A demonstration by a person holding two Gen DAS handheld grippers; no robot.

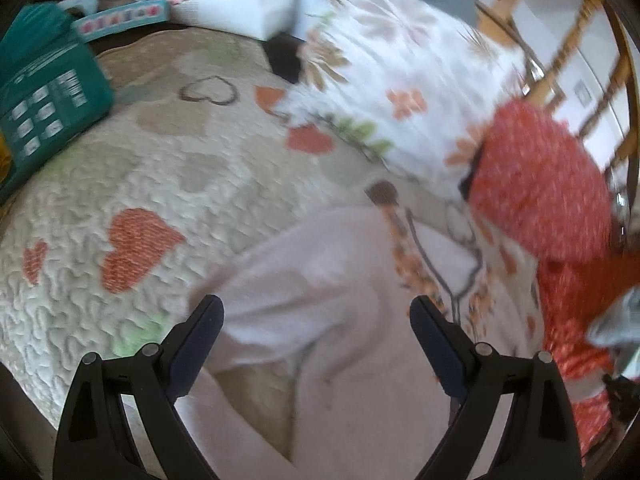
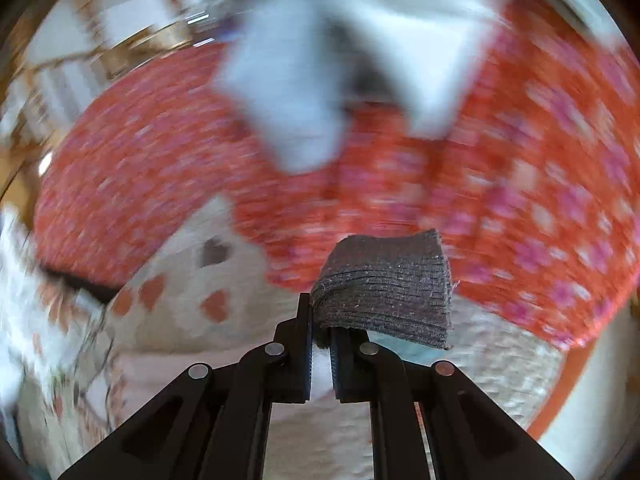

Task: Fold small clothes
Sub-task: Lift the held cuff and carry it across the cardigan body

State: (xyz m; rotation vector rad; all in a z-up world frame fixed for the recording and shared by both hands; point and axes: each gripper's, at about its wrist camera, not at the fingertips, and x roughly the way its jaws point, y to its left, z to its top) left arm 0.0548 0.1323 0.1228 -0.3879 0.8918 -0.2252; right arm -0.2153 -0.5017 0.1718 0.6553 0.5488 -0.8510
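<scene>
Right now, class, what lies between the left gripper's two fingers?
In the left wrist view, the pale pink garment lies between the open left gripper's fingers, on the heart-patterned quilt.

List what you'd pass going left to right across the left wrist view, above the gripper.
Teal box → red heart on the quilt → pale pink garment → giraffe print → red dotted cloth.
</scene>
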